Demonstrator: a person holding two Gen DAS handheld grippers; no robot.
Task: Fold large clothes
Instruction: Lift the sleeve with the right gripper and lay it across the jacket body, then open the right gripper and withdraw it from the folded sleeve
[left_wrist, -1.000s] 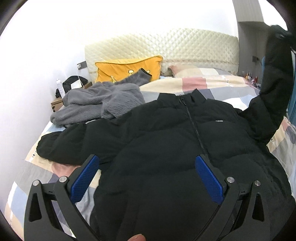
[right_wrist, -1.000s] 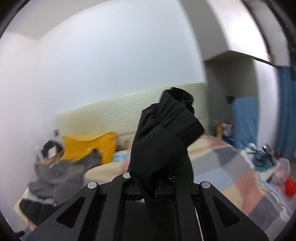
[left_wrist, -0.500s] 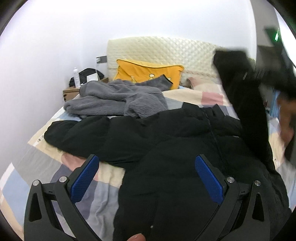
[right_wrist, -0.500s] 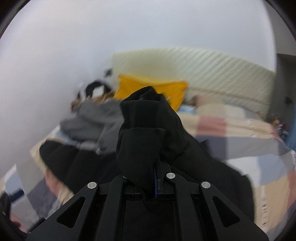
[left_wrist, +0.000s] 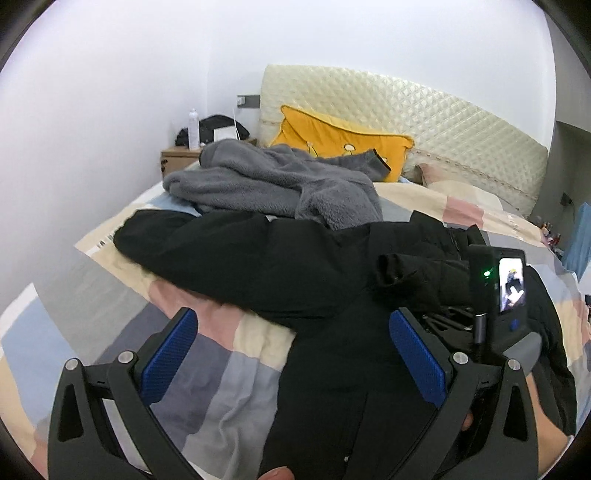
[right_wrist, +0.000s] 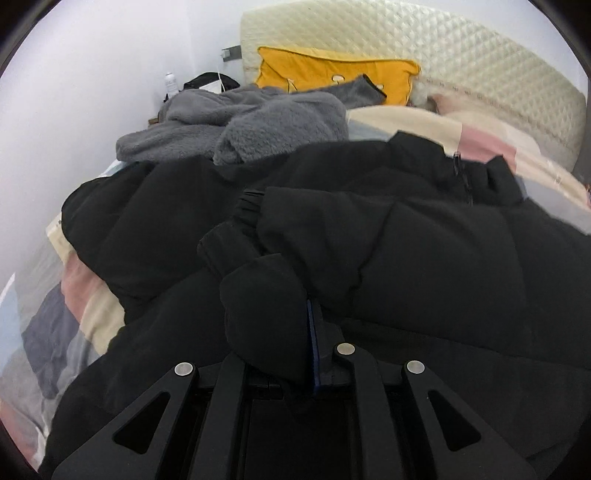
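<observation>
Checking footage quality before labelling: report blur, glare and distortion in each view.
Left wrist view: sharp, strong fisheye bending, wall washed out bright, black jacket nearly detailless. Right wrist view: softer, motion smear along the bedspread at right; headboard slightly blurred.

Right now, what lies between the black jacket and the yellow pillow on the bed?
A rumpled grey fleece garment lies between the black jacket and the yellow pillow, overlapping both. Both wrist views show it.

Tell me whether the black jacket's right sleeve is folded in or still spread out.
Folded in. The sleeve lies across the black jacket chest, cuff toward the left, its fabric between the right gripper opening jaws. The other sleeve remains spread.
</observation>
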